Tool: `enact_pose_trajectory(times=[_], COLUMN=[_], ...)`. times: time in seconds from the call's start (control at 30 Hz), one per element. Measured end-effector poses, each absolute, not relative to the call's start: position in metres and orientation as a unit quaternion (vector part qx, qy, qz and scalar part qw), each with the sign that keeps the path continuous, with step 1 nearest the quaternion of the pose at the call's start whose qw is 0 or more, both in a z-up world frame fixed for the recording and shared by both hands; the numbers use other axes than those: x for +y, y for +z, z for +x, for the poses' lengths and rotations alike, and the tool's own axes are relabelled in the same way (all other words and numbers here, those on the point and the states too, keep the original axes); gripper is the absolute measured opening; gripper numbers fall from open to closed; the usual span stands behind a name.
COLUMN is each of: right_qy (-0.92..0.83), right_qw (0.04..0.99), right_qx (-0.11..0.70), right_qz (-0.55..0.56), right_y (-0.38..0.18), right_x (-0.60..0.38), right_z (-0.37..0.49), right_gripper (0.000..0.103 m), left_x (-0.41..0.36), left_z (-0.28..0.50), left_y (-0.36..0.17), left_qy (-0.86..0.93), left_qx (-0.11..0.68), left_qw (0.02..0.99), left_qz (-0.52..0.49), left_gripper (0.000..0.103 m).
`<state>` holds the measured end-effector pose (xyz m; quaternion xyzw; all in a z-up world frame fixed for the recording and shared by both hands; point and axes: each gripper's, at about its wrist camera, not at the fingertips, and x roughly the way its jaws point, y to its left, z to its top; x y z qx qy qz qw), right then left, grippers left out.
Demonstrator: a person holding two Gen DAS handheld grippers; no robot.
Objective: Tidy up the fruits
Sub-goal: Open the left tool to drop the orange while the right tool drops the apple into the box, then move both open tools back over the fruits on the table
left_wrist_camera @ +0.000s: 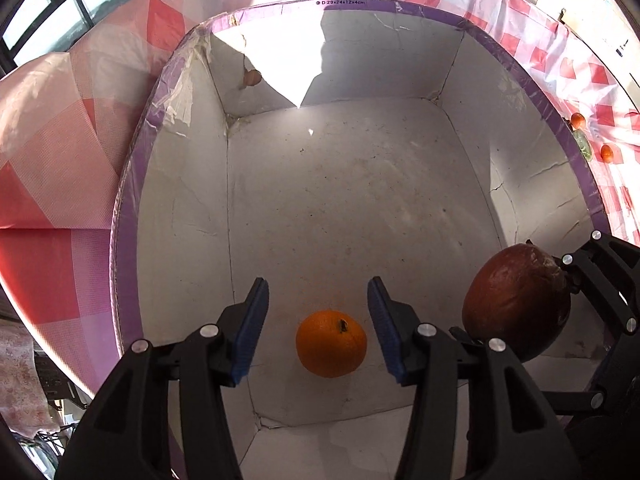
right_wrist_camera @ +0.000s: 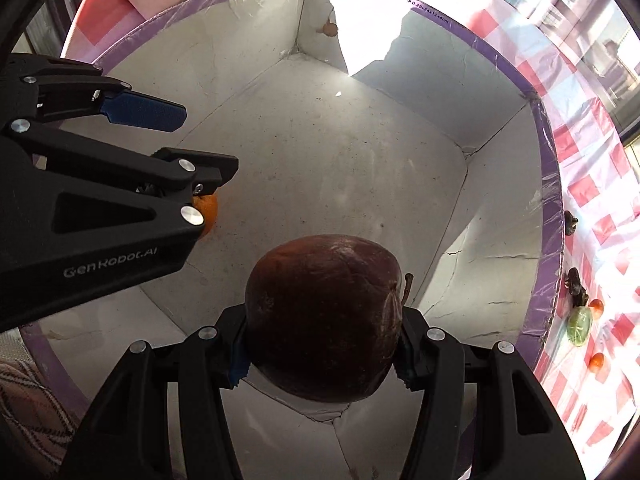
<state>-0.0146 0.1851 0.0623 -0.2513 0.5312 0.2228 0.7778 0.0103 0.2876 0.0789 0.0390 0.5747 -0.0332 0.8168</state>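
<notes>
**Tongs working over the white box**

Left tongs (left_wrist_camera: 318, 330) are hanging released inside the white box (left_wrist_camera: 360, 184), their blue pads (left_wrist_camera: 251, 330) spread wide with a gap on each side of the orange (left_wrist_camera: 331, 343), which is sitting on the box floor between them without touching either pad. To the right, the right tongs (right_wrist_camera: 320, 354) are gripping a dark reddish-brown fruit (right_wrist_camera: 324, 316) firmly on both sides, holding it above the floor near the box's right wall. Further right, outside the purple-edged rim, two small orange fruits (left_wrist_camera: 578, 120) and a pale green item (right_wrist_camera: 579, 326) are lying on the desk's pink checked cloth (left_wrist_camera: 60, 160). Sunlight is falling across the far wall.
</notes>
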Motion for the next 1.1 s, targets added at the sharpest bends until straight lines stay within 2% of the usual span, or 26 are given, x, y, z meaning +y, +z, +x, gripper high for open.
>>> enact_pose_trajectory(times=[0.13,0.3,0.5,0.63,0.7,0.8,0.97,1.1], right_qy=[0.222,0.211,0.205,0.209,0.211,0.208,0.181,0.131], right_qw=[0.785,0.807,0.844,0.876,0.890,0.903,0.925,0.931], right_qx=[0.529,0.507,0.458,0.413,0.393,0.371,0.335,0.340], right_qz=[-0.233,-0.217,-0.192,-0.138,-0.097,-0.056,-0.009,0.014], right_y=[0.068,0.083,0.108,0.128,0.138,0.151,0.165,0.162], right_x=[0.182,0.179,0.160,0.131,0.111,0.079,0.025,-0.030], right_z=[-0.017,-0.019,-0.039,-0.053,-0.058,-0.061,-0.062,-0.054], right_gripper=[0.058,0.074,0.080,0.083,0.087,0.087,0.087,0.088], left_x=[0.283,0.279,0.280,0.275,0.268,0.250,0.198,0.150], left_z=[0.009,0.004,-0.002,-0.005,-0.009,-0.017,-0.028,-0.025], left_y=[0.079,0.082,0.092,0.107,0.119,0.139,0.171,0.183], left_qy=[-0.047,-0.065,-0.077,-0.058,-0.045,-0.036,-0.044,-0.046], left_qx=[0.574,0.562,0.539,0.516,0.492,0.445,0.351,0.328], left_qw=[0.816,0.823,0.839,0.855,0.869,0.895,0.935,0.942], left_qz=[0.039,0.037,0.002,-0.017,-0.021,-0.023,0.013,0.051], left_gripper=[0.061,0.072,0.082,0.086,0.093,0.101,0.101,0.101])
